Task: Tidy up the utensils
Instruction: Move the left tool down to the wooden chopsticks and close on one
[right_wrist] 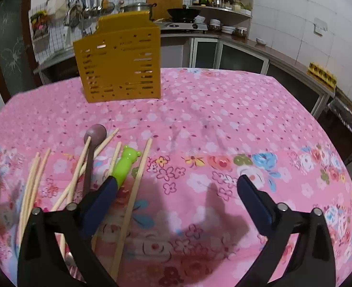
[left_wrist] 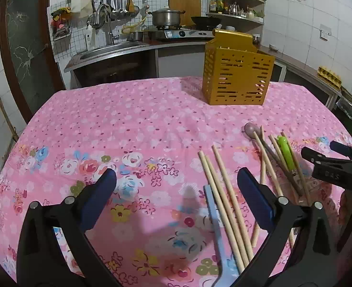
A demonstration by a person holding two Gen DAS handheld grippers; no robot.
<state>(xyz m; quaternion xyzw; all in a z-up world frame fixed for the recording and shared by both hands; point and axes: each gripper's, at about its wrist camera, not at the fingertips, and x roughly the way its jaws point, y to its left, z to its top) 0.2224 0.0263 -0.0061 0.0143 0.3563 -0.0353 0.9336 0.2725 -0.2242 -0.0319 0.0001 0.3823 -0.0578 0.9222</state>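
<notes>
Both the left gripper (left_wrist: 176, 184) and right gripper (right_wrist: 176, 191) have fingers spread, empty. The thin, pale wooden chopsticks (left_wrist: 226, 203) look light, stiff and roll-prone; pinch mid-shaft.

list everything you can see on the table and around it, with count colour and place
utensil holder: one, yellow, slotted, upright at far side of table
chopsticks: several, pale wood, loose on cloth, near side
spoon: one, brownish purple, among the chopsticks
bear-topped utensil: one, bright green handle, among the chopsticks
blue utensil: one, light blue, beside three chopsticks
tablecloth: one, pink floral
pot: one, steel, on stove behind
left gripper: open, above cloth
right gripper: open, above cloth
</notes>
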